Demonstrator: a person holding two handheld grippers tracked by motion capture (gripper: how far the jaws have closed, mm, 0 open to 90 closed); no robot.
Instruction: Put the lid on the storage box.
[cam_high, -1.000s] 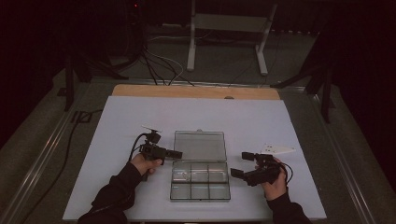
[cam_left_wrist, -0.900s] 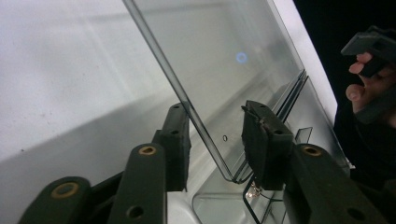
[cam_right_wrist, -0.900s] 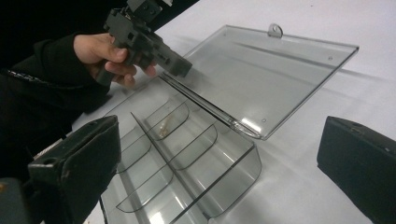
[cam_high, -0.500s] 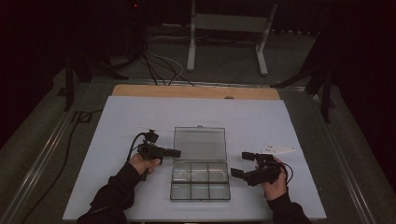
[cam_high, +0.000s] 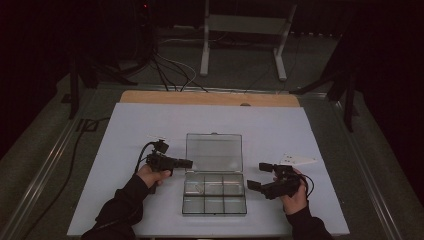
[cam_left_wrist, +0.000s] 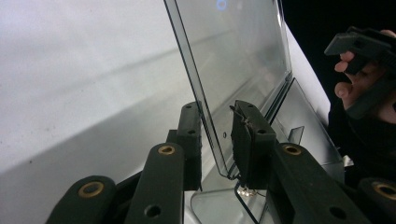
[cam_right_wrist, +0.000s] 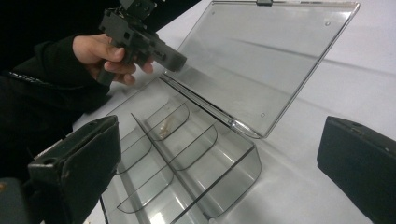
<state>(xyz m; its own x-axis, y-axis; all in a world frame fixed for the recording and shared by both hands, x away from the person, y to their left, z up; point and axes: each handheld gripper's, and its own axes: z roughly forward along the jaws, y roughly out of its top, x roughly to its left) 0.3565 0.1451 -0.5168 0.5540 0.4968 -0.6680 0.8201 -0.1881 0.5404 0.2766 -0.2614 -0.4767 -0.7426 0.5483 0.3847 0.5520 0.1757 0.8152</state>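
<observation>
Nearest to me, the clear compartment box lies on the white table cover, between my two hands. One small pale item rests in one of its compartments; I cannot tell what it is. My right gripper hovers just beside the right edge of the box, its jaws wide apart, with nothing between them. My left gripper is at the left edge of the open lid. Its jaws have just been closing, and the lid edge stands between the pads; the right pad touches it, while a small gap stays at the other. Farther right, a white triangular plate lies flat on the cover.
</observation>
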